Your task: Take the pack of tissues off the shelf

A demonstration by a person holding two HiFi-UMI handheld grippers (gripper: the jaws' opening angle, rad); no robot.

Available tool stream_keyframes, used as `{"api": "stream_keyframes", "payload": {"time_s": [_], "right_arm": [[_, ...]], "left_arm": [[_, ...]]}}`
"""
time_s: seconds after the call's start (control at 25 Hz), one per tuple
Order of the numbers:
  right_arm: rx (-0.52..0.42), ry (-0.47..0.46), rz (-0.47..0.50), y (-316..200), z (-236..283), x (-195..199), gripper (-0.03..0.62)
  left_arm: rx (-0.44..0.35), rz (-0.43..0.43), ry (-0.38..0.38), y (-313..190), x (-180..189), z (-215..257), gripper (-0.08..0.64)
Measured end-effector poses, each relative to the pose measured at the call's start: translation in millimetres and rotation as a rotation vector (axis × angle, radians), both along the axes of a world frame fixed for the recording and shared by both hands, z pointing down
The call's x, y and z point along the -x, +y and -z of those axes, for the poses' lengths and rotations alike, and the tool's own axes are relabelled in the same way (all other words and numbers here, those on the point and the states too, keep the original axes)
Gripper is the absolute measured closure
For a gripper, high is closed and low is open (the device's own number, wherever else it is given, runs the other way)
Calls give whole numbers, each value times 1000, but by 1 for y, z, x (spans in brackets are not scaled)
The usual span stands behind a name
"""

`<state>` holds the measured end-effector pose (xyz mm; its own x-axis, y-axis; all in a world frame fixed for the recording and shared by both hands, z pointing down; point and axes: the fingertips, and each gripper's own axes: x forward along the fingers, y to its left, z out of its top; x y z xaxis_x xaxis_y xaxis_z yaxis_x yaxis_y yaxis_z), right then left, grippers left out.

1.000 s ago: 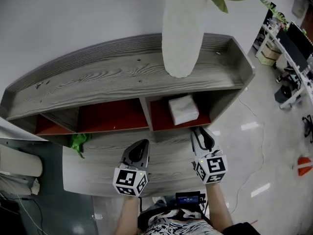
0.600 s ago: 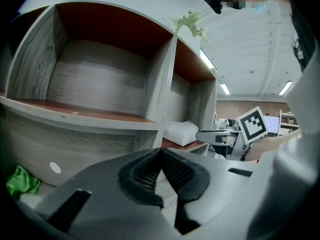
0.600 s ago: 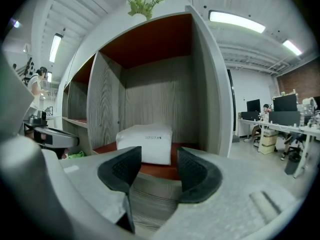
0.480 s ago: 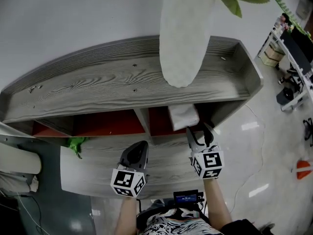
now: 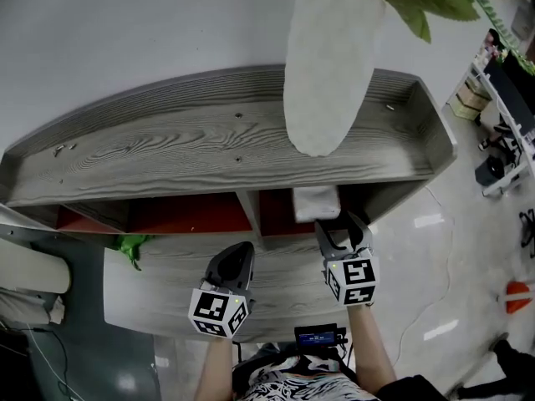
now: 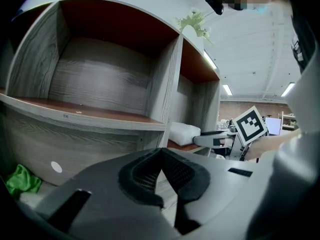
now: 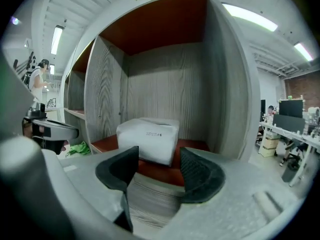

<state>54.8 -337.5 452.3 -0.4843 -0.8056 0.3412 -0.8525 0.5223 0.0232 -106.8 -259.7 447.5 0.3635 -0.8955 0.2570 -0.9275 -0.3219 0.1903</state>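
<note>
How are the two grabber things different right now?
The left gripper is shut; the right gripper has just been opening its jaws and stands wide, empty. The right gripper sits close before the pack of tissues; the left gripper hangs farther back. Both carry marker cubes.

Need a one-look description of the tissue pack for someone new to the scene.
Find the grey wood-grain shelf unit with red-floored cubbies. In the rightmost cubby sits the tissue pack: a soft white block, unlike the crumpled green thing lower left.
</note>
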Motion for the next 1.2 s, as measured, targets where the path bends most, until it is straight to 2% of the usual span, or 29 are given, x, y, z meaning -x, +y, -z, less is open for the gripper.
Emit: {"api": "stream_keyframes", "payload": {"time_s": [0.12,0.28,0.4,0.52,0.72,1.2], "right_arm": [[15,66,26,1,-2,4,353],[34,35,21,-1,-1,7,385],[44,40,41,-3,-2,9,506],[42,40,37,-3,-2,8,529],[23,37,36,0,1,9,555],[-21,3,8,19,10,9,574]], "left_arm": [[0,6,-1,-1,3,0,554],[5,10,-1,1,5,0,554],[3,12,1,1,6,0,554],[0,15,3,3,9,1,554],[-2,22,4,9,13,2,554],[-27,30,20,17,21,12,554]]}}
